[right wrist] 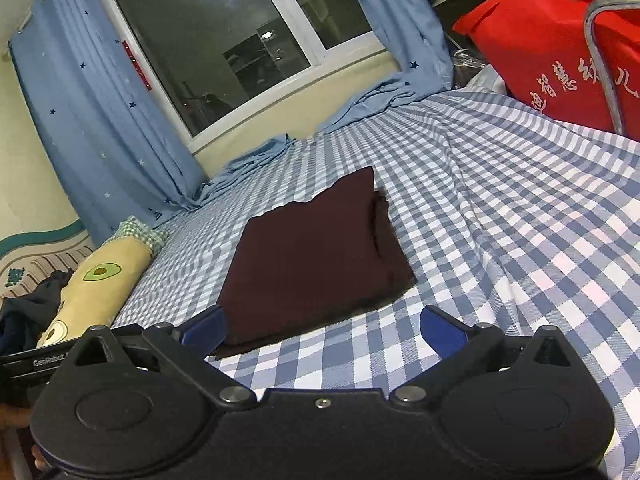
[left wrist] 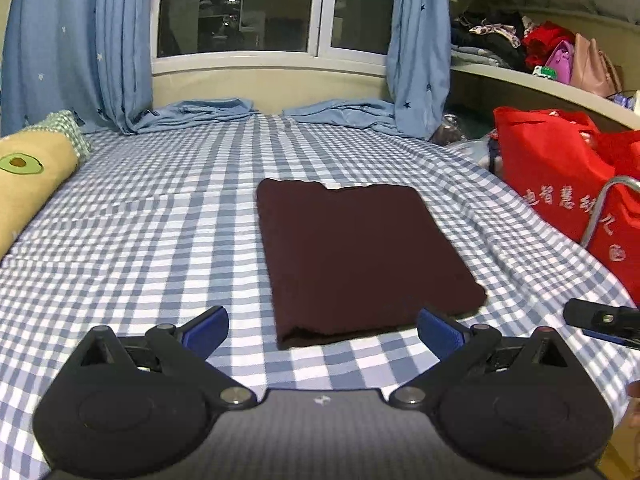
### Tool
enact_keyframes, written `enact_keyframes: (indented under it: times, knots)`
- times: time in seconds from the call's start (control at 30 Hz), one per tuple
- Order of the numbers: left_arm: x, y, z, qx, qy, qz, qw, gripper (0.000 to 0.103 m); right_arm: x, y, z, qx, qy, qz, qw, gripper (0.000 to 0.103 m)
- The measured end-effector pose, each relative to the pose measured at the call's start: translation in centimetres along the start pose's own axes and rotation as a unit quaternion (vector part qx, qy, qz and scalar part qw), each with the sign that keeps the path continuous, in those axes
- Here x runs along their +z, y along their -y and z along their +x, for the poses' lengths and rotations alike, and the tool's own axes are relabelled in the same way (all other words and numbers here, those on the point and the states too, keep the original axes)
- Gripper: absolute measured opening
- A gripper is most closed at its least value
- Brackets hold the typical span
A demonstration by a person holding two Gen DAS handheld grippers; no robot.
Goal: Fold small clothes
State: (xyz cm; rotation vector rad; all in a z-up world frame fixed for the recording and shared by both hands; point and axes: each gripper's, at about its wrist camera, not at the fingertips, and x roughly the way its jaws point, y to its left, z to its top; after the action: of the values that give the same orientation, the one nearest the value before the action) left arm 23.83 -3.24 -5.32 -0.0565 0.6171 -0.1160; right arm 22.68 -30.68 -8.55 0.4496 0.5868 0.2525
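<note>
A dark maroon garment (left wrist: 356,260) lies folded into a flat rectangle on the blue-and-white checked bedsheet (left wrist: 160,220). It also shows in the right wrist view (right wrist: 312,256). My left gripper (left wrist: 322,330) is open and empty, just short of the garment's near edge. My right gripper (right wrist: 322,328) is open and empty, its left finger beside the garment's near corner. The right gripper's tip shows at the right edge of the left wrist view (left wrist: 600,318).
A yellow avocado-print pillow (left wrist: 32,176) lies along the bed's left side. A red bag (left wrist: 560,168) with a metal frame stands at the right. Blue star curtains (left wrist: 72,40) hang at the window and pool on the bed's far end. Shelves (left wrist: 540,76) hold clothes and bags.
</note>
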Motion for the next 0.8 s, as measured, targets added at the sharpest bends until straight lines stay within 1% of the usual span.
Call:
enact_keyframes:
  times: [0.03, 0.1, 0.17, 0.27, 0.43, 0.5, 0.57, 0.63, 0.8]
  knots:
    - [0.0, 0.0, -0.1, -0.012, -0.002, -0.004, 0.9999, 0.102, 0.0, -0.2, 0.0, -0.002, -0.001, -0.003, 1.000, 0.102]
    - [0.0, -0.1, -0.6, -0.050, -0.006, -0.015, 0.9986, 0.102, 0.1, -0.8, -0.1, -0.003, 0.002, -0.012, 1.000, 0.102]
    - [0.1, 0.1, -1.0, -0.069, -0.008, -0.017, 0.9974, 0.102, 0.3, -1.3, -0.4, 0.004, 0.007, -0.020, 1.000, 0.102]
    - [0.2, 0.5, -1.5, -0.068, 0.000, -0.009, 0.9977, 0.102, 0.4, -1.9, -0.8, 0.007, 0.013, -0.029, 0.999, 0.102]
    - [0.2, 0.6, -1.7, -0.082, 0.002, -0.019, 0.9965, 0.102, 0.4, -2.0, -1.1, 0.021, 0.018, -0.022, 0.999, 0.102]
    - [0.1, 0.5, -1.7, -0.080, 0.001, -0.019, 0.9966, 0.102, 0.4, -1.9, -1.1, 0.019, 0.014, -0.018, 1.000, 0.102]
    - [0.0, 0.5, -1.5, -0.077, -0.003, -0.021, 0.9968, 0.102, 0.4, -1.9, -0.8, 0.008, 0.006, -0.020, 1.000, 0.102]
    - [-0.1, 0.2, -1.5, -0.082, -0.006, -0.029, 0.9962, 0.102, 0.2, -1.8, -0.5, 0.001, 0.002, -0.020, 1.000, 0.102]
    - [-0.3, -0.5, -1.3, -0.076, -0.004, -0.040, 0.9963, 0.102, 0.0, -1.8, 0.1, 0.004, -0.009, -0.016, 1.000, 0.102]
